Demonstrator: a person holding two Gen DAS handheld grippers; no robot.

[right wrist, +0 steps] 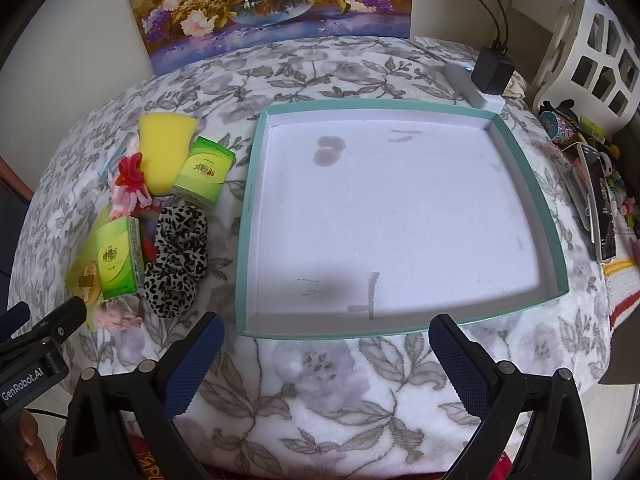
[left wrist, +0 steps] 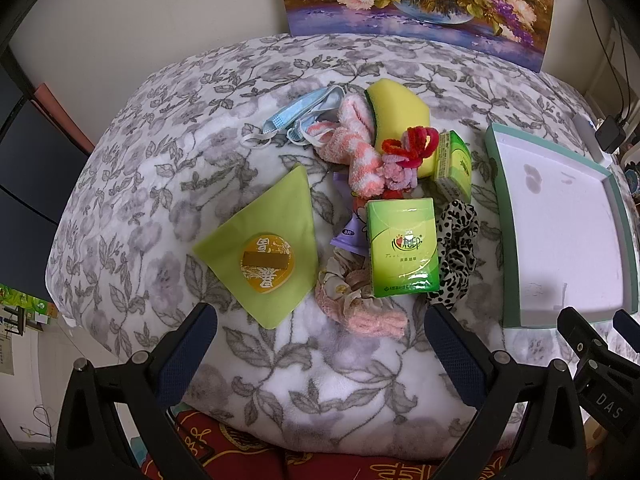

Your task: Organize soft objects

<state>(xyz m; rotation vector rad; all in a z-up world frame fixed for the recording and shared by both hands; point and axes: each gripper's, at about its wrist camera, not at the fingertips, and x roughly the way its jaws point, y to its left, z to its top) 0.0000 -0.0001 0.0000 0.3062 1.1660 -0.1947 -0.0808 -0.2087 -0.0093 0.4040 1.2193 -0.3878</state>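
Observation:
A heap of soft things lies on the flowered blanket: a yellow sponge, a blue face mask, a pink striped sock, two green tissue packs, a leopard scrunchie and a green cloth with a round yellow puff on it. To the right sits a teal tray with a bare white floor. My left gripper hovers open just short of the heap. My right gripper stands open at the tray's near rim, holding nothing.
A flower painting leans against the wall behind the blanket. A black charger on a white power strip sits past the tray's far right corner. Small clutter and a white openwork basket crowd the right edge.

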